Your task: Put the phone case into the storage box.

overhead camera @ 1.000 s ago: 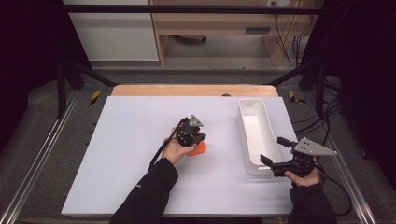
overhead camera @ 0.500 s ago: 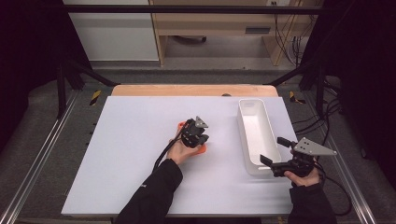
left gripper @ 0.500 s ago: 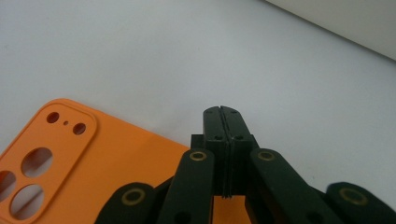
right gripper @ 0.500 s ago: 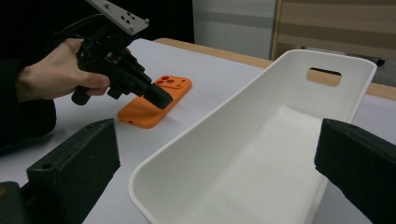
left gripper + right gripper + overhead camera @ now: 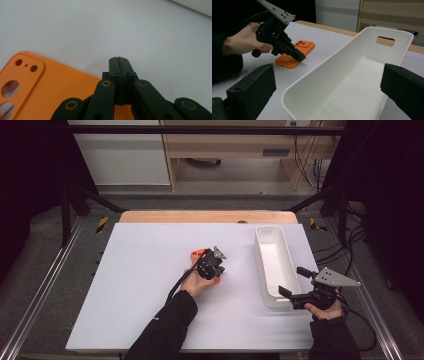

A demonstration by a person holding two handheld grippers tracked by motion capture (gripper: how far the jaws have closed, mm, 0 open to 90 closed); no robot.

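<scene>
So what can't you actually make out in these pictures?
- High view: most of the orange phone case lies hidden under the left claw and the hand.
- Left claw view: the case is cut off by the frame's edges, and the shut jaws cover its near edge, so contact is unclear.
- Right claw view: the white bin hides the table behind it, and its near end is cut off.
- High view: the right claw covers the bin's near corner.

Matt orange plastic phone case (image 5: 47, 87); glossy white plastic bin (image 5: 352, 82)

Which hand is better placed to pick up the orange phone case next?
Left. The left gripper, jaws shut, sits right at the phone case. The right gripper waits open at the near end of the white bin.
</scene>
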